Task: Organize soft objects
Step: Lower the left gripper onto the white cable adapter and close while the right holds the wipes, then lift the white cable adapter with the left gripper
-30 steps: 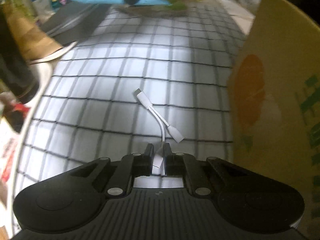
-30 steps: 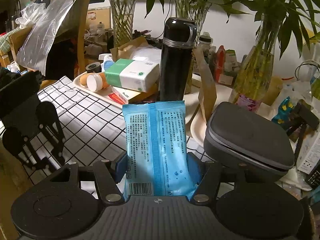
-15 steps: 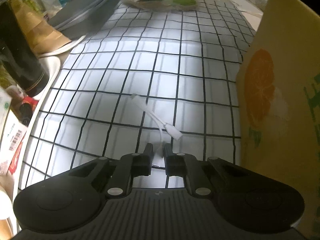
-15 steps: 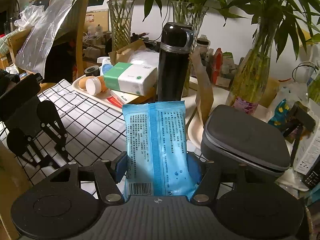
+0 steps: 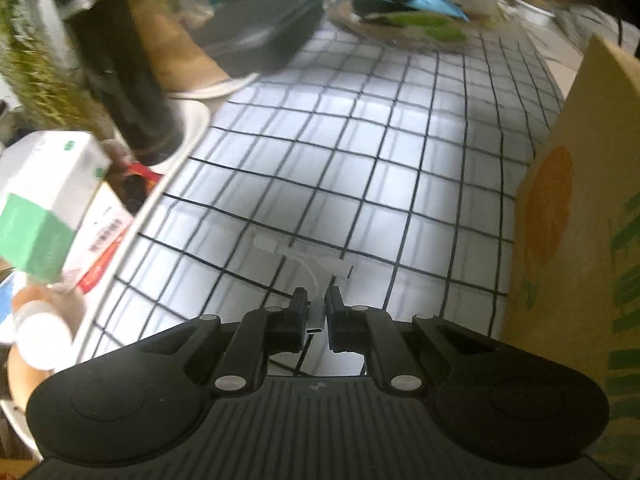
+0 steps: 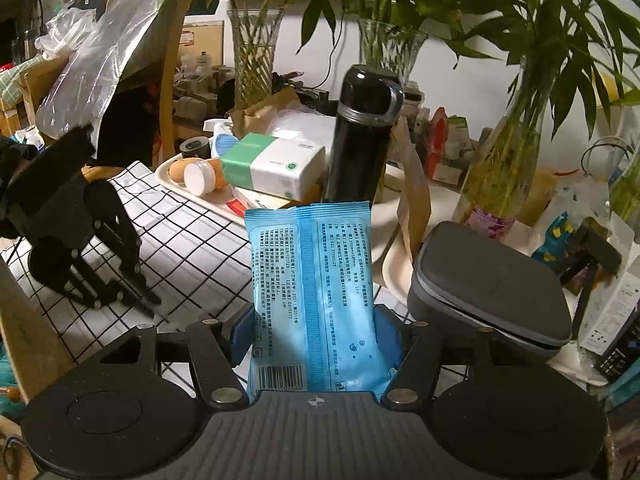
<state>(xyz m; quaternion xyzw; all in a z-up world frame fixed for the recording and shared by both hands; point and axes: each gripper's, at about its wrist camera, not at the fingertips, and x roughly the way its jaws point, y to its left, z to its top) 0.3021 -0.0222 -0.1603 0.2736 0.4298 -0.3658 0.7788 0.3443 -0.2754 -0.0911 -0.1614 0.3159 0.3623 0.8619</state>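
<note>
Pinching a white adapter cable (image 5: 308,258) by one plug, low centre of the left wrist view, left gripper (image 5: 317,298) nearly closed on it, loose ends blurred above the checked cloth (image 5: 360,152). Clamped across a blue wipes pack (image 6: 312,288), centre of the right wrist view, right gripper (image 6: 316,332) spread to the pack's width, pack standing upright. Risks, as a judgement: thin plug slipping out of so small a bite; dangling ends snagging on the cardboard box (image 5: 580,216) at right; soft pack sagging or sliding toward the grey case (image 6: 488,284) and black flask (image 6: 362,136).
</note>
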